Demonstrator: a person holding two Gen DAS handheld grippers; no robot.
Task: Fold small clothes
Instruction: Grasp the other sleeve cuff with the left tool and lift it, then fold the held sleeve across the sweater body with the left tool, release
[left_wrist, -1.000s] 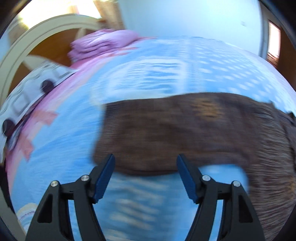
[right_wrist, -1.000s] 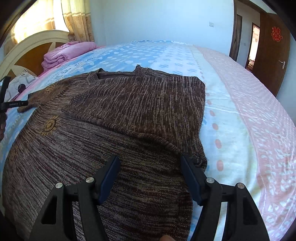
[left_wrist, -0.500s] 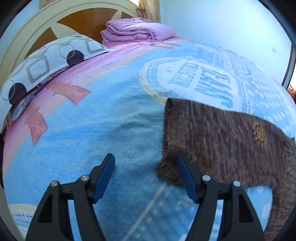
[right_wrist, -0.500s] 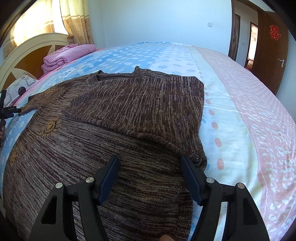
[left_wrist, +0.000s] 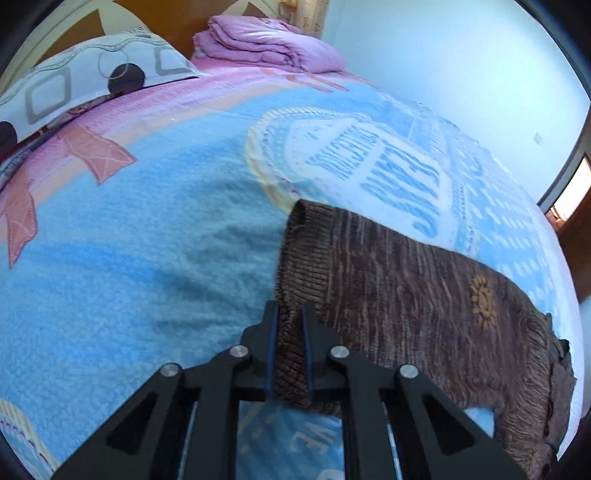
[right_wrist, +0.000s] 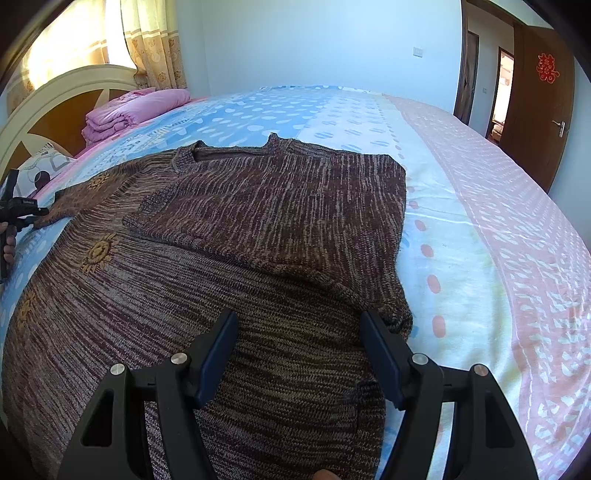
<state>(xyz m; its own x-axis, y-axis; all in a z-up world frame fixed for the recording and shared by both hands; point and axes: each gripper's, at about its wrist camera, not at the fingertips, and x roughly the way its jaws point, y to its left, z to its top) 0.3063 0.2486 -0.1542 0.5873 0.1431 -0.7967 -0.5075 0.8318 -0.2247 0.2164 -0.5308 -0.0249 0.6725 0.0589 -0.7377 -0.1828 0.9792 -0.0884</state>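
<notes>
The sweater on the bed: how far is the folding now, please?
Done: one sleeve already lies folded across the sweater body. In hand: the left gripper is shut on the cuff of the other sleeve, which still stretches out over the bedspread. The right gripper hovers open above the lower body. Left: bring that sleeve in, then fold the body.

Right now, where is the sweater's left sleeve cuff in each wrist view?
Left wrist view: the ribbed cuff sits just right of centre, its near edge pinched in the shut left gripper.
Right wrist view: the cuff is at the far left edge, where the left gripper grips it.
Shared landmark: the folded pink quilt by the headboard.
</notes>
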